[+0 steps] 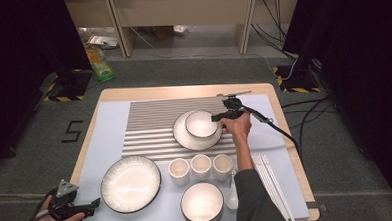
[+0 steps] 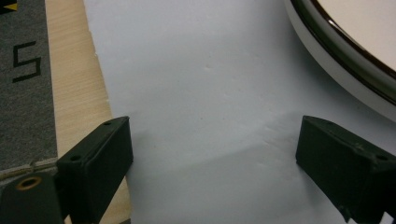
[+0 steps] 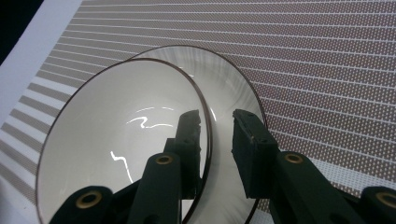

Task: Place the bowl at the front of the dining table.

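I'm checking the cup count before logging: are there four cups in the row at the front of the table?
No, the high view shows three cups side by side, between the plate and the chopsticks.

Grey carpet floor — black curtains, wooden desk.

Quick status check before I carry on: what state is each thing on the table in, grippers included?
Right gripper: jaws astride the bowl's rim, a gap showing, not clamped.
Bowl: upright, empty, sitting on the plate.
Left gripper: open, holding nothing, over the blue mat.
Ribbed plate: empty, flat.
Three cups: upright, empty.
Near bowl: upright, empty.
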`<state>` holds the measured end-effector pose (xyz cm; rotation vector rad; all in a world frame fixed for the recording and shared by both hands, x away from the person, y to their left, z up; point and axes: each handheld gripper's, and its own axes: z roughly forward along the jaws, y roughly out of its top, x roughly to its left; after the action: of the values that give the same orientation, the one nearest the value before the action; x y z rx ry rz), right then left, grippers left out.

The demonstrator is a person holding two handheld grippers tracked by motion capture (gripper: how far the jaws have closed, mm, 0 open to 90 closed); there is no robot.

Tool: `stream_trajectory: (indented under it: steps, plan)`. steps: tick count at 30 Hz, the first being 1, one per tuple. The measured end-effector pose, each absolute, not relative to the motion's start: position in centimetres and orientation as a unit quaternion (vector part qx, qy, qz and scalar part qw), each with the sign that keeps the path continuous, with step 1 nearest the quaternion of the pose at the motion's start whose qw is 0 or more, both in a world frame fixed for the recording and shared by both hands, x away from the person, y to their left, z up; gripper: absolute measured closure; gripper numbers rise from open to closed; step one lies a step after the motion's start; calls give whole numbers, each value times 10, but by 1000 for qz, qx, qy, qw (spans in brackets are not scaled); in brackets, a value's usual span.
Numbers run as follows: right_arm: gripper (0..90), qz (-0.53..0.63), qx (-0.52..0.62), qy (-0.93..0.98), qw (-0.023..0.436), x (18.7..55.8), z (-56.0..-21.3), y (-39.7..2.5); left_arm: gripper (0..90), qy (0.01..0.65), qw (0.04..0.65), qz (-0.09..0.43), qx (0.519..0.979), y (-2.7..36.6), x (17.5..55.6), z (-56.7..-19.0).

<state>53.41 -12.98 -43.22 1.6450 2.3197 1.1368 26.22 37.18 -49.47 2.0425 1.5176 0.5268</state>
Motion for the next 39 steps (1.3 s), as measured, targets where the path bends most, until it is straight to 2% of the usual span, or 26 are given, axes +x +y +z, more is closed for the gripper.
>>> stream_trajectory:
  steps: [17,22,31,39]
  plan:
    - [556,401,493,769,61,495,-408,-159,99,565,269,196,755,371,262,-495]
    - [486,401,489,772,63,481,-404,-165,99,565,269,196,755,371,262,-495]
    - [305,408,487,769,64,461,-401,-177,99,565,269,196,755,371,262,-495]
    - [263,411,478,773,62,445,-398,-187,99,565,270,199,754,371,262,-495]
